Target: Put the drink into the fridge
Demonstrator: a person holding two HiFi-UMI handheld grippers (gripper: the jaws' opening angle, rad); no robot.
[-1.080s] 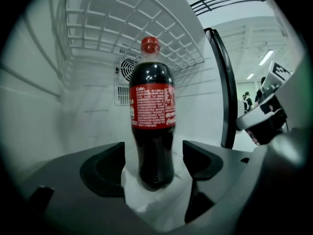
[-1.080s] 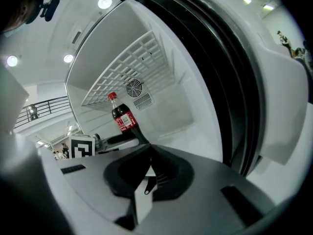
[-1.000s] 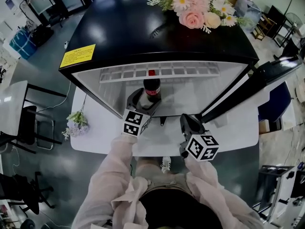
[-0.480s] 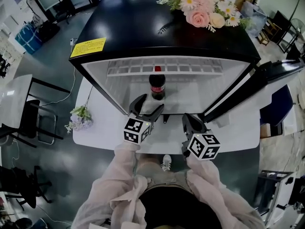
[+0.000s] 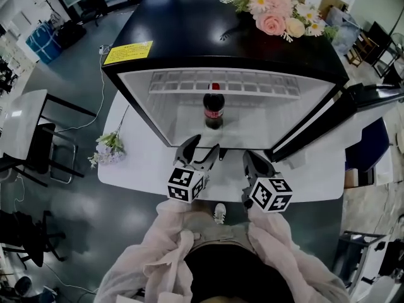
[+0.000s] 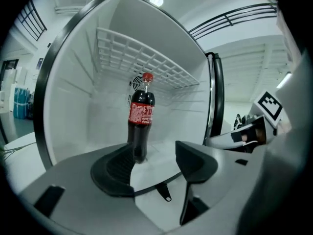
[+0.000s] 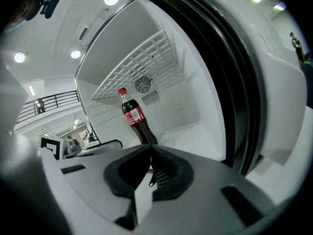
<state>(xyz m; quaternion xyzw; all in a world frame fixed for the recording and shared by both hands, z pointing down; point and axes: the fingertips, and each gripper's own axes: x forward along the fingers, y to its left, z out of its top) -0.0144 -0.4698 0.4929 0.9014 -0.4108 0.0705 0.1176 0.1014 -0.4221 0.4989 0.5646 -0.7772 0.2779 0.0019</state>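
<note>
Dark cola bottle [image 5: 213, 104] stands in the fridge [image 5: 221, 36] at twelve o'clock; the empty left claw [image 5: 201, 149] is closing, the right claw [image 5: 252, 163] is pinched together, and shutting the door [image 5: 328, 115] likely comes next.

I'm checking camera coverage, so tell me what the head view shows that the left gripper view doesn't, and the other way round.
Head view only: the pink bouquet on top of the fridge, the yellow sticker, and a flower sprig lying beside the fridge.
Left gripper view only: the round fan vent on the back wall, and ceiling lights.
Both: the cola bottle upright inside, under the wire shelf, and the left gripper, jaws closing with nothing between them.
</note>
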